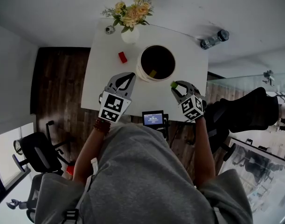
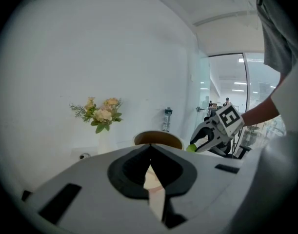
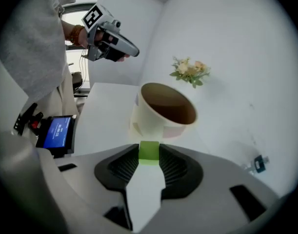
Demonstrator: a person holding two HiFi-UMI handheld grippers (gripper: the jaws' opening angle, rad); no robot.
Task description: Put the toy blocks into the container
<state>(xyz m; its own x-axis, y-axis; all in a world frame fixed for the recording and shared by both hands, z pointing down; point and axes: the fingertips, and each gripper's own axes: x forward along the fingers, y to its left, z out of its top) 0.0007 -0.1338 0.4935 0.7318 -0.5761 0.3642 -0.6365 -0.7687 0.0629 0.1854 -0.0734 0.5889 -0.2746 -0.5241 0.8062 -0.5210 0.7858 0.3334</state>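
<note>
Risk, near side: we judge the green block (image 3: 149, 152) sits only at the tips of the jaws, so a knock or a slackened squeeze could drop it on the white table (image 1: 105, 69) short of the tub.
Risk, at the rim: we see the block to the right of the container (image 1: 141, 73), beside its rim and not over the opening. Let go here, it would probably hit the wall or the edge and bounce away.
Risk, far side: we judge a wide swing could reach the vase of flowers (image 1: 130, 34) behind the tub.
Right gripper (image 1: 179, 87): its jaws stand a block's width apart and press on the green block from both sides; it is lifted off the table and touches nothing else.
Left gripper (image 1: 129, 77): we find its jaws closed tip to tip with nothing between them, hanging just left of the tub without touching it.
Container: a cream round tub at mid-table, open, with a yellow block (image 1: 153, 73) already inside.
Red block (image 1: 122, 57): it lies on the table beyond the left gripper, left of the tub, not yet collected.
</note>
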